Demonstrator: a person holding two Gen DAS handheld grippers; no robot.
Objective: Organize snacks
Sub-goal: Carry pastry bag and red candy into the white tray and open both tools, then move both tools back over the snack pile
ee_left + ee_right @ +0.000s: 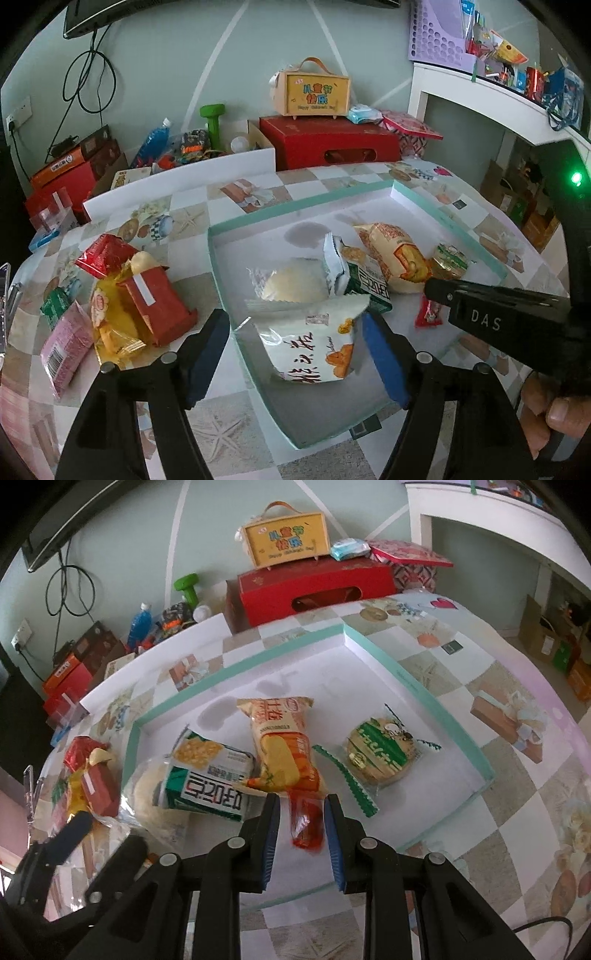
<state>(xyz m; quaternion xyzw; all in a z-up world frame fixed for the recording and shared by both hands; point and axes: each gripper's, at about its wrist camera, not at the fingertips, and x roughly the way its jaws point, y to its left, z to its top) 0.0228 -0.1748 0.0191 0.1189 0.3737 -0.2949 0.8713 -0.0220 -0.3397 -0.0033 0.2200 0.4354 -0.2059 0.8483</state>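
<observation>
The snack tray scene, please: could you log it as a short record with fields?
container: shallow tray with teal rim
in tray: orange packet, green-white cracker pack, round green-label biscuit, pale bun
left gripper: open, jaws either side of the white snack bag
right gripper: small red packet between the fingers, contact unclear
outside tray: pile of snacks on the table

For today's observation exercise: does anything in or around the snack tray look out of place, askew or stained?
Yes. The tray floor bears grey blotchy stains near its far corner. The green-and-white cracker pack lies askew, propped on the round pastry. Several snacks sit heaped outside the tray on the table's left.
</observation>
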